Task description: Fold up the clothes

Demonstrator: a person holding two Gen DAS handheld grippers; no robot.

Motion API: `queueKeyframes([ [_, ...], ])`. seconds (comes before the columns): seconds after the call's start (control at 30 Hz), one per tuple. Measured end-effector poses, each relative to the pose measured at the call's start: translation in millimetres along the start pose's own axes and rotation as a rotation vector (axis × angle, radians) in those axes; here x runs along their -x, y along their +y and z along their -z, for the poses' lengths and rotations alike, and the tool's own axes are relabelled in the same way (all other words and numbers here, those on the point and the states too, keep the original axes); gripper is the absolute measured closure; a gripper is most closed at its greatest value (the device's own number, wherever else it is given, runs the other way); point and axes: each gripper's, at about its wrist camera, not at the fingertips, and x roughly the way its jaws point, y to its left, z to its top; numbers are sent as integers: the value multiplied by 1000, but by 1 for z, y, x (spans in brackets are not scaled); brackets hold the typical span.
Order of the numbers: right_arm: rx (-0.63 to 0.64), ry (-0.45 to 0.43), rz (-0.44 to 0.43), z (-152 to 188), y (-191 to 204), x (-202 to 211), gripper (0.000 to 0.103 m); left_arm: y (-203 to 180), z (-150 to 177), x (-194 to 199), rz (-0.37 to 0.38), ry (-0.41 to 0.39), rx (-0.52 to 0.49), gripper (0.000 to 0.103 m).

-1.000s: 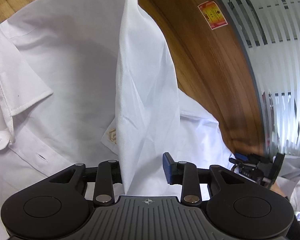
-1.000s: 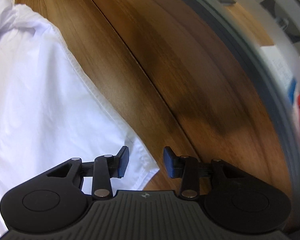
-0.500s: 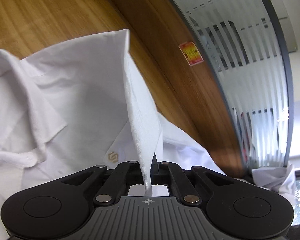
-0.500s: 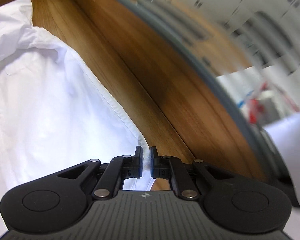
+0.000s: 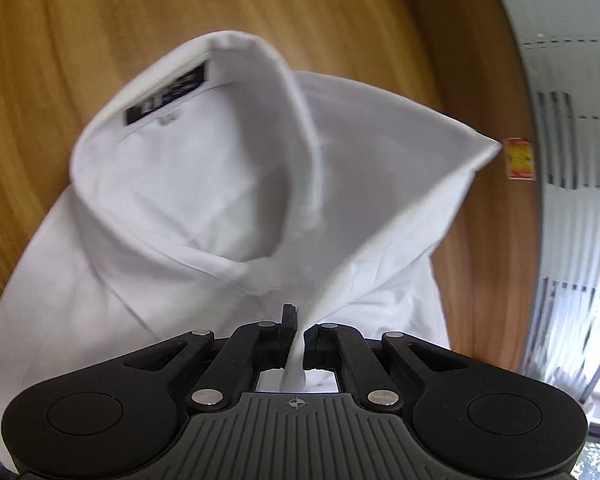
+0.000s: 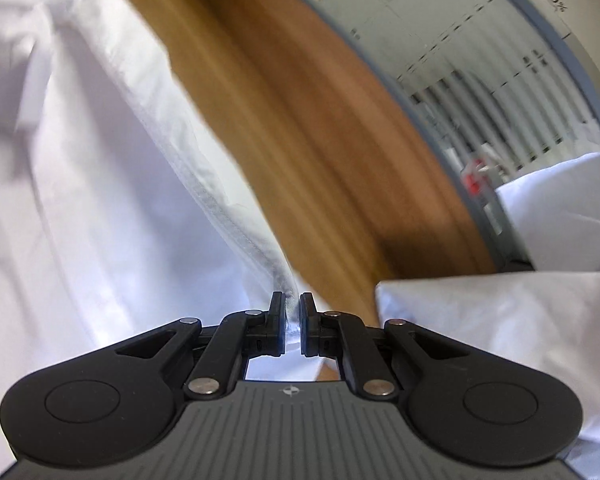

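My left claw (image 5: pixel 298 330) is pinched tight on a fold of the white shirt (image 5: pixel 220 208), the cloth squeezed into a narrow strip between the two pads and running up from them in a taut ridge toward a pointed corner of fabric near the red-and-yellow sticker (image 5: pixel 520 159). A second ago that claw stood wide with the shirt's raised edge between its fingers; half a second ago it had closed on the edge, and now the garment has swung so that I look into the open collar (image 5: pixel 204 128), with the black neck label (image 5: pixel 166 100) showing inside it and the wooden table (image 5: pixel 80 60) behind. The picture is blurred. My right claw (image 6: pixel 290 320) is also closed down, gripping the stitched side seam of the shirt (image 6: pixel 80 200), which rises from the pads as a puckered line up and to the left. A second ago this claw was open at the shirt's bottom corner lying flat on the wood; half a second ago the fingers had come nearly together there, and now the seam is drawn tight between them and the cloth hangs in a broad white sheet on the left of the view. A different piece of white fabric (image 6: pixel 520 340) has come into the lower right, just beside my right claw, and the frosted glass partition (image 6: pixel 480 60) curves behind the table edge.
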Motion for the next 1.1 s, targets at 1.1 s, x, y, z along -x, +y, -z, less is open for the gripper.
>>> queueKeyframes([
  [1.1,-264,55,-113,-20,46,57,73,-20,-10,-3,-234,-86,-184,100],
])
